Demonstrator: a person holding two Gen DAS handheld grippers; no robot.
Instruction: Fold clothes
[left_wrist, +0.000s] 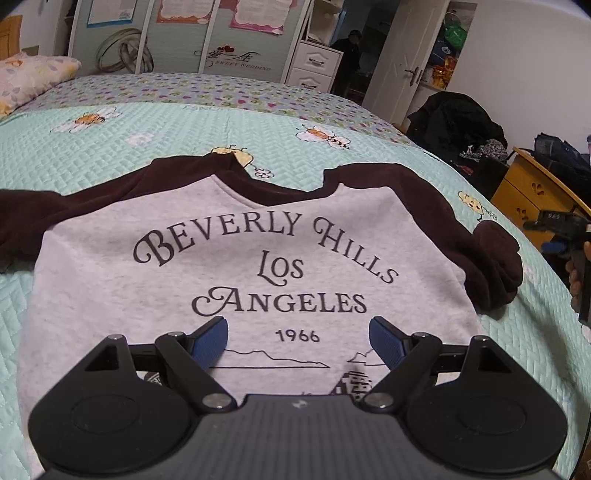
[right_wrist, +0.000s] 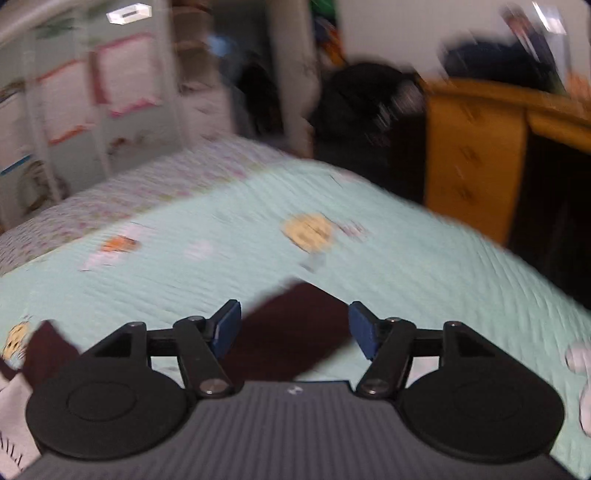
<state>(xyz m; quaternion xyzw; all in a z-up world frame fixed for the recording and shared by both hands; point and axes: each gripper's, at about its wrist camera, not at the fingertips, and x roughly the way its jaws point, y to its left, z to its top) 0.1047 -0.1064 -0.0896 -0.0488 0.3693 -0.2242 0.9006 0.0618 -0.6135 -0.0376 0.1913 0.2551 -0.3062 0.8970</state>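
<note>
A grey sweatshirt (left_wrist: 236, 273) with dark brown sleeves and "Beverly Hills Los Angeles 1966" printed on it lies flat on the bed. Its right sleeve (left_wrist: 491, 266) is bunched beside the body. My left gripper (left_wrist: 298, 341) hovers open over the lower chest print, nothing between its blue pads. In the blurred right wrist view, my right gripper (right_wrist: 293, 328) is open above the brown sleeve (right_wrist: 291, 332), whose cloth shows in the gap without being pinched. The right gripper body and the hand that holds it appear at the right edge of the left wrist view (left_wrist: 561, 229).
The bed carries a mint quilted cover (left_wrist: 110, 155) with bee and flower prints and a pillow (left_wrist: 26, 79) at the far left. A wooden cabinet (left_wrist: 528, 192) and a heap of dark clothes (left_wrist: 458, 122) stand past the bed's right side. A wardrobe (left_wrist: 184, 33) lines the back wall.
</note>
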